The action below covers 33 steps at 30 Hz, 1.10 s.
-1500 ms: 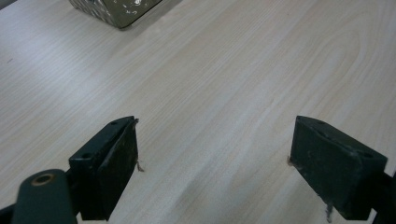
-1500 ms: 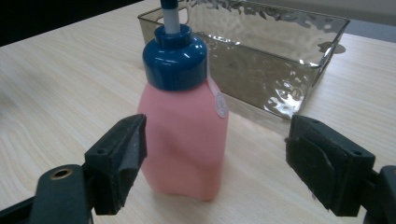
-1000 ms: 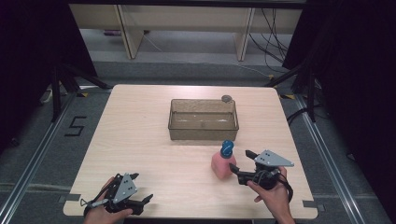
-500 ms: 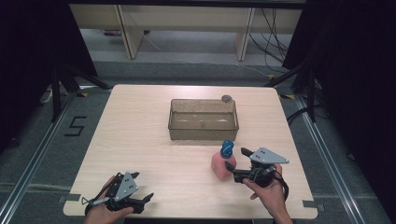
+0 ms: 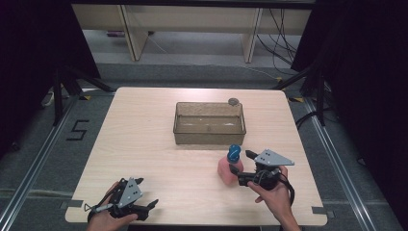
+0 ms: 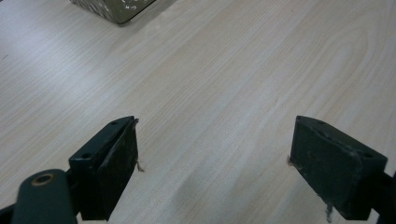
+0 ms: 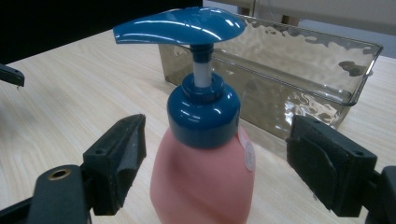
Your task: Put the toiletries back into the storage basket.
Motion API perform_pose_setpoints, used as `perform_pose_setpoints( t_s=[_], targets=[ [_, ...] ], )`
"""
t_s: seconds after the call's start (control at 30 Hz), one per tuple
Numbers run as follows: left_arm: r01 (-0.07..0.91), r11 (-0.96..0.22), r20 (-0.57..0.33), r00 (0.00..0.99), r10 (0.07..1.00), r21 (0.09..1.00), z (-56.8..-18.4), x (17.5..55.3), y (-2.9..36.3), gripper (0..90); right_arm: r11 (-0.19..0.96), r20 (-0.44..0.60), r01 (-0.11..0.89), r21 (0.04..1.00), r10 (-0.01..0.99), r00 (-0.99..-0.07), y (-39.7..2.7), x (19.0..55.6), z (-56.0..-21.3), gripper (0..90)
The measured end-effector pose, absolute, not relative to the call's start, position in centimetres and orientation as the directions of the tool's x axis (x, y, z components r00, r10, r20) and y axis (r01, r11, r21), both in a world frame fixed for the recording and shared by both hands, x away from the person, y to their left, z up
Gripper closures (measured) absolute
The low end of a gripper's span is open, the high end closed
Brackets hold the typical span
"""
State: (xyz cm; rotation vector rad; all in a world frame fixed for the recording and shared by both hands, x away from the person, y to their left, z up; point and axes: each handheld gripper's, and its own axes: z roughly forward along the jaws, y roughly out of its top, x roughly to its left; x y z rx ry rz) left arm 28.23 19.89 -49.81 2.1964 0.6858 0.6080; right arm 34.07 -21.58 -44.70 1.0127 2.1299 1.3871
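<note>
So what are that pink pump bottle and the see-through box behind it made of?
The pink bottle looks like smooth, slightly matte plastic, and its blue pump like glossy plastic that catches highlights. The box is probably clear, brown-tinted plastic: its rippled walls show the table through them.

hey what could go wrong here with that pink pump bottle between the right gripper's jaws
1. The right gripper is open, its pads clear of the pink pump bottle; closing off-centre could tip the upright bottle.
2. The jaws stand level with the blue collar, where the bottle narrows, so a grip there may slip.
3. The clear bin sits close behind; a forward nudge could knock the bottle against its wall.
</note>
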Motion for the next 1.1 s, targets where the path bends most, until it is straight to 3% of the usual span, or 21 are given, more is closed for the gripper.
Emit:
perform_pose_setpoints(
  t_s=[0.17, 0.27, 0.8, 1.1],
  targets=[
    [0.264, -0.626, 0.24, 0.761, 0.602, 0.734, -49.5, 28.3, 20.1, 14.9, 0.248, 0.049, 0.346, 0.905, 0.747, -0.663, -21.2, 34.4, -44.5, 20.8],
    [0.277, -0.582, 0.203, 0.754, 0.625, 0.765, -49.7, 28.1, 19.9, 14.8, 0.253, 0.043, 0.348, 0.903, 0.751, -0.658, -21.2, 34.5, -44.5, 20.9],
    [0.267, -0.574, 0.209, 0.748, 0.63, 0.774, -49.6, 28.0, 19.8, 14.8, 0.262, 0.031, 0.33, 0.907, 0.739, -0.673, -20.4, 35.4, -44.7, 26.2],
    [0.267, -0.578, 0.212, 0.749, 0.628, 0.771, -49.5, 27.9, 19.9, 14.8, 0.265, 0.044, 0.342, 0.902, 0.731, -0.681, -19.9, 35.8, -45.0, 37.8]
  ],
)
